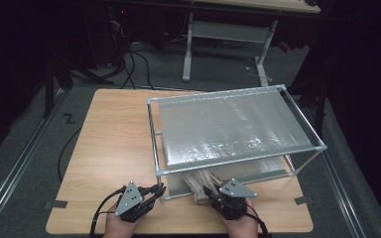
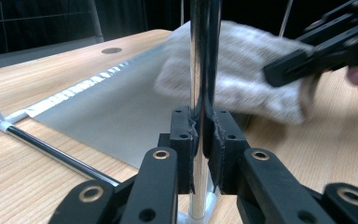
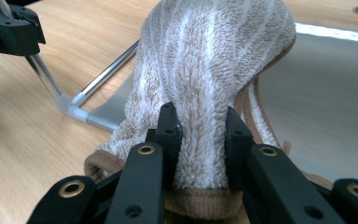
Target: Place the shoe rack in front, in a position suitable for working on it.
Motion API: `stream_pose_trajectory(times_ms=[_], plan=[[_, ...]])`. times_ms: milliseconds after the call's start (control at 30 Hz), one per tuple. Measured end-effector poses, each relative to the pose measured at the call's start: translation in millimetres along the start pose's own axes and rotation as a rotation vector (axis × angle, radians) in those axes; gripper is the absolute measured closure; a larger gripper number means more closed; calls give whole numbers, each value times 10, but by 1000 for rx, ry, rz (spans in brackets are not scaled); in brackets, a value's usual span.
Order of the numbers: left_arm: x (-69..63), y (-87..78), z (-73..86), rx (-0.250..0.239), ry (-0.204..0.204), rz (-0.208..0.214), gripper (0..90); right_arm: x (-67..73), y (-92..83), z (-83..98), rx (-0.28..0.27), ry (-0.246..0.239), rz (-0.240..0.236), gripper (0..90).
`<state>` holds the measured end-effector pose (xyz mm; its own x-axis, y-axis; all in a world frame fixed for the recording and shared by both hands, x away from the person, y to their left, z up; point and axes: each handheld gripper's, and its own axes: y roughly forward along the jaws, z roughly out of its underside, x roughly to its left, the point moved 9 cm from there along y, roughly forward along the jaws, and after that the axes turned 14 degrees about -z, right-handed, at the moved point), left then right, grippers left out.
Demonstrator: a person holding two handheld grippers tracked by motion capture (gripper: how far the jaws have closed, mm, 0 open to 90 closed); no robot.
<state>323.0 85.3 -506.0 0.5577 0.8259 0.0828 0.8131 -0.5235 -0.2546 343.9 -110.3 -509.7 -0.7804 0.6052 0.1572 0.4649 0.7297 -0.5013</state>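
Low at six o'clock: left hand-held gripper (image 2: pixel 199 140) clamped on rack post (image 2: pixel 199 70), right hand-held gripper (image 3: pixel 200 135) pinching towel (image 3: pixel 209 60), both pointing twelve o'clock.

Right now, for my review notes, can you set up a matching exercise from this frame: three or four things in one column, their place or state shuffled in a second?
Things:
1. left gripper
2. right gripper
3. towel
4. table

Place or state:
A. light wood, bearing the frame
B. clamped on the metal frame's upright post
C. striped beige and white, lying on the lower grey shelf
D. closed on fluffy cloth

Pairs: 1-B, 2-D, 3-C, 4-A
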Motion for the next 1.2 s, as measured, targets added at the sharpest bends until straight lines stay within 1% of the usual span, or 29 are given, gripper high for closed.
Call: stream_pose_trajectory(times_ms=[67,100,133,233,400,500,533,667,767,833,900,933,967,1000,1033,1067,1100,1167,1200], plan=[[1,1,0,-1,-1,1,808,-24,-141,28,-20,1,-4,739],[14,18,-22,-23,22,6,808,-25,-183,38,-25,1,-4,738],[2,4,0,0,-2,3,808,-22,-235,51,-33,2,-1,737],[3,5,-1,2,-2,4,809,33,-355,71,-61,-16,-22,737],[3,6,-3,3,-2,7,809,247,-479,27,-99,-76,-65,738],[7,10,-4,3,-3,6,809,356,-521,-9,-110,-106,-73,738],[14,25,-24,-17,15,12,809,383,-535,-14,-111,-110,-77,738],[15,26,-24,-17,15,12,809,436,-627,14,-122,-110,-69,737],[14,27,-22,-14,11,11,809,451,-741,20,-149,-103,-64,738],[13,27,-23,-15,12,10,809,469,-817,-6,-168,-107,-61,737],[14,28,-24,-15,14,9,809,489,-879,-49,-193,-108,-69,736],[9,15,-5,3,-3,3,809,503,-918,-85,-209,-110,-72,736],[15,29,-25,-16,16,9,809,515,-957,-123,-223,-114,-68,736],[16,30,-25,-16,18,9,809,524,-992,-163,-237,-122,-63,736],[10,17,-6,4,0,3,809,530,-1023,-199,-249,-126,-60,736],[9,16,-5,4,0,3,809,537,-1057,-237,-262,-126,-62,735],[16,30,-26,-17,19,8,809,538,-1074,-259,-271,-129,-60,735],[17,30,-26,-17,21,7,809,540,-1114,-312,-290,-128,-59,735],[17,30,-25,-17,20,7,809,540,-1131,-341,-299,-137,-56,735]])
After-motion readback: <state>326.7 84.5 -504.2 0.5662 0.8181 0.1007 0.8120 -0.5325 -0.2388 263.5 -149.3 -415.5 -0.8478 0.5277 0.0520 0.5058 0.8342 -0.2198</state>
